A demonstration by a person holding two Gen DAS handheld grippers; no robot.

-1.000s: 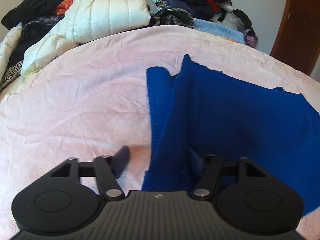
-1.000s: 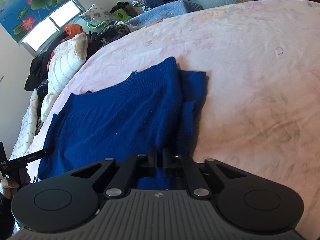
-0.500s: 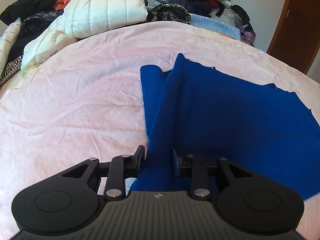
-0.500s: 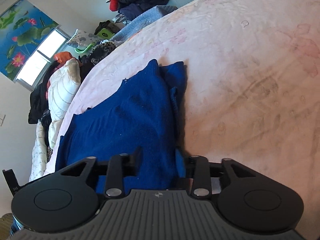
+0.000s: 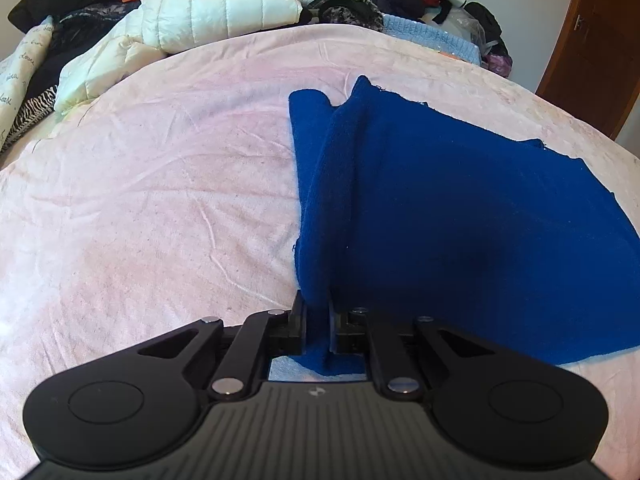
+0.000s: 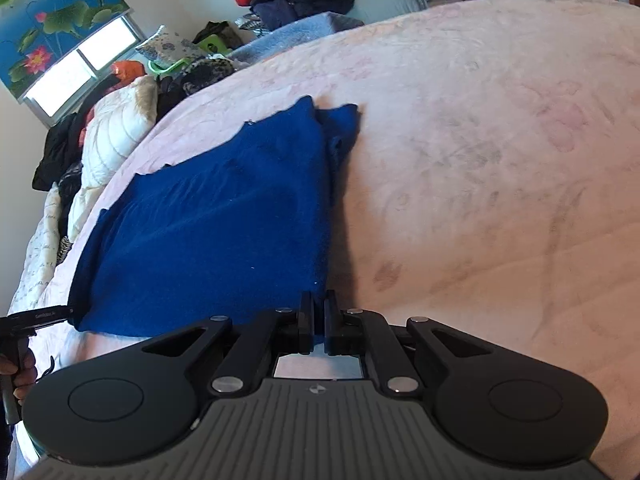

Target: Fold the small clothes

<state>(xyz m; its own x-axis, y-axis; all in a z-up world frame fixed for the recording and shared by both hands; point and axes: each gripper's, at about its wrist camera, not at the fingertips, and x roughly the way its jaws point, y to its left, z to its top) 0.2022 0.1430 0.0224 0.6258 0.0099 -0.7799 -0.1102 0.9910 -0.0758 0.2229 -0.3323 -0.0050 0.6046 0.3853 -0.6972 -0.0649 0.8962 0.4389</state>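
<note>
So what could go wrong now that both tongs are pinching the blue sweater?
The left tongs and right tongs each pinch only a thin edge of the blue sweater, so it might slip out when lifted. The folded sleeve could flop open. Dragging may also wrinkle the pink blanket.

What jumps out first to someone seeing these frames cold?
A bright blue knit garment spread on a pale pink bedspread, with the left gripper and the right gripper each shut on a near edge of it. Beyond, a heap of clothes, a white puffer jacket foremost, lines the bed's far side.
</note>
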